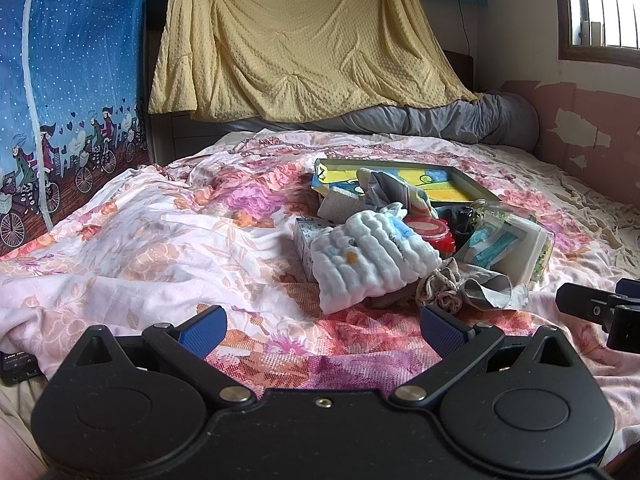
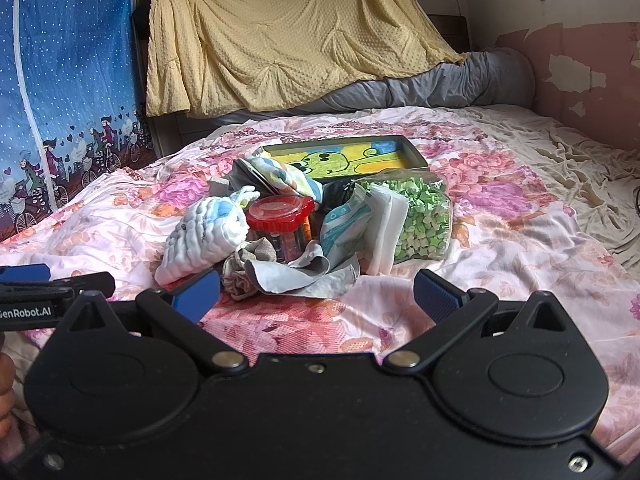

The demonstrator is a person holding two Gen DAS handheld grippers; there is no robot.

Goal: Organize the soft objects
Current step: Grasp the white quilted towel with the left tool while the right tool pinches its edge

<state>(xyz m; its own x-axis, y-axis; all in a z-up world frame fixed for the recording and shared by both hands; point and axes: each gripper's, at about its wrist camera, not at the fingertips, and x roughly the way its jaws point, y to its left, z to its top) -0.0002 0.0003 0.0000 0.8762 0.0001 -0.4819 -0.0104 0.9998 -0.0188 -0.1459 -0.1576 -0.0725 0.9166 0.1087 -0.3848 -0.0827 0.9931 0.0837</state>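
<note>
A pile of things lies on the floral bedspread point(image 1: 160, 248). A white quilted cloth point(image 1: 372, 258) with blue and orange marks lies at its near left; it also shows in the right wrist view point(image 2: 204, 234). A grey cloth point(image 2: 304, 274) and a beige crumpled cloth point(image 2: 240, 276) lie at the front of the pile. A striped cloth point(image 2: 280, 178) lies behind. My left gripper point(image 1: 322, 330) is open and empty, short of the white cloth. My right gripper point(image 2: 316, 294) is open and empty, just before the grey cloth.
A red-lidded jar point(image 2: 280, 216), a clear container of green bits point(image 2: 420, 216), a packet point(image 2: 344, 220) and a framed yellow drawing point(image 2: 348, 158) sit in or behind the pile. A yellow blanket point(image 1: 296, 36) hangs at the back. A dark phone point(image 1: 16, 366) lies at the left.
</note>
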